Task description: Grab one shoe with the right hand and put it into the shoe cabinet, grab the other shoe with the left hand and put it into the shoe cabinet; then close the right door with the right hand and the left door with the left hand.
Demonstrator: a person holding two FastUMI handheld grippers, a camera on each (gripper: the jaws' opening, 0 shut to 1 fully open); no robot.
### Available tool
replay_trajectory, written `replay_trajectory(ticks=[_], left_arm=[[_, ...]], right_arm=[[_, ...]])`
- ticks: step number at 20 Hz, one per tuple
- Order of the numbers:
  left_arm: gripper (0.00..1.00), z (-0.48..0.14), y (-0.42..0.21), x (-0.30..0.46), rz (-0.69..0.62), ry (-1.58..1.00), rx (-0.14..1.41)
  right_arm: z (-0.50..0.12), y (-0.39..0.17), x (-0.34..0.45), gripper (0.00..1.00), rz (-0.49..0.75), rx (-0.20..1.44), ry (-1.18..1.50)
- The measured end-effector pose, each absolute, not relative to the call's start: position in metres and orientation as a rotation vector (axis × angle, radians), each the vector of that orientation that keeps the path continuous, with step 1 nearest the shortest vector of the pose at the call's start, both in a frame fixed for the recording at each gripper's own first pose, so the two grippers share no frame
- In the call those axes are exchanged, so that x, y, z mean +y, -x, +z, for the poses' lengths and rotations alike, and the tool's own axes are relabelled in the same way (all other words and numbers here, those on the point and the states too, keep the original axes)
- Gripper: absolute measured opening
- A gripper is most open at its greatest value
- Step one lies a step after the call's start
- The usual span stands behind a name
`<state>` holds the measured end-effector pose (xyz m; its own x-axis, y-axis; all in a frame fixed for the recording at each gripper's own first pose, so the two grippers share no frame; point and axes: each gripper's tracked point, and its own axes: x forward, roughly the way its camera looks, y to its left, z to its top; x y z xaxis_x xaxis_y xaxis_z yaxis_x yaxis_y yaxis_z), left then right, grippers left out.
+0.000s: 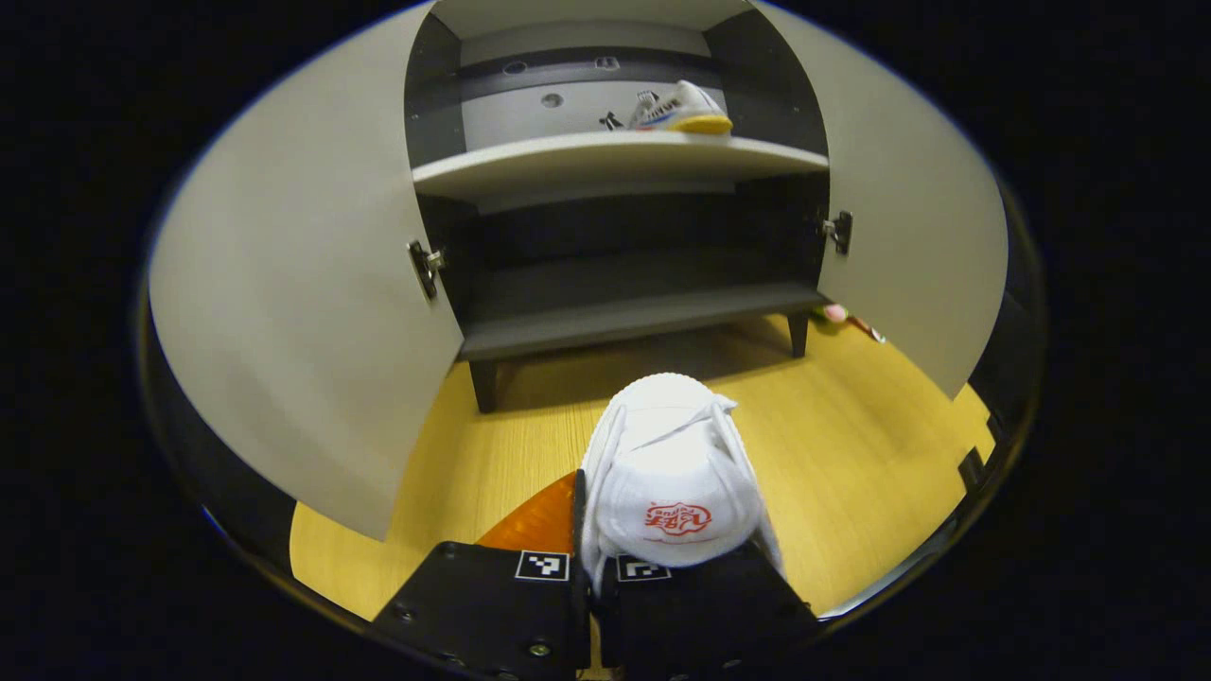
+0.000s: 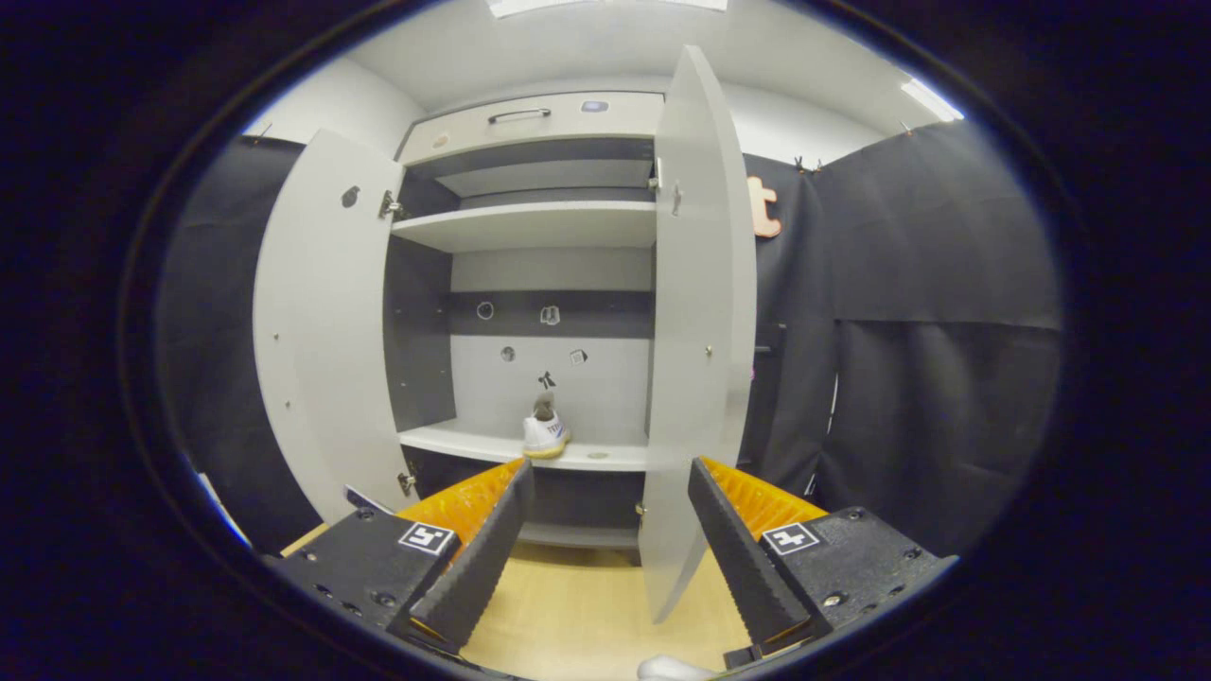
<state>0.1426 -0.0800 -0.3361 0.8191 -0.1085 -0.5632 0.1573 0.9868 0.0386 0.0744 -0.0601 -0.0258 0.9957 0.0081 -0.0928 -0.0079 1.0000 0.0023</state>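
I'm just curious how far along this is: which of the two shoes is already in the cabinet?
The yellow-soled shoe, standing on the cabinet's pale shelf. The other, white shoe is clamped in the left gripper, above the wooden floor.

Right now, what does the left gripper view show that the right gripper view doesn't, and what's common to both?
Left gripper view: the left tongs closed on a white shoe above the wooden floor, plus the cabinet's dark bottom shelf and legs.

Right gripper view: the right tongs open with nothing between the fingers, the cabinet's top drawer, an upper shelf, and the ceiling light.

Both: the cabinet with both doors open, and the other shoe already sitting on the middle shelf.
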Motion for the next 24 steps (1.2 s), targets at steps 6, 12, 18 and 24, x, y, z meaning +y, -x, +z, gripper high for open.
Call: replay_trajectory(ticks=[6, 12, 18, 24], left_arm=[[0.14, -0.205, -0.201, -0.063, -0.083, -0.046, 0.427], [0.14, -0.126, -0.268, -0.06, -0.017, -0.031, 0.305], [0.14, -0.109, -0.323, -0.065, 0.017, -0.035, 0.273], [0.13, -0.111, -0.374, -0.062, 0.059, -0.044, 0.31]], right_arm=[[-0.01, -0.077, -0.046, 1.0, 0.055, 0.039, -0.011], [0.01, -0.081, -0.029, 1.0, 0.112, -0.024, 0.006], [0.015, -0.088, -0.033, 1.0, 0.129, -0.033, 0.037], [0.013, -0.092, -0.038, 1.0, 0.142, -0.015, 0.049]])
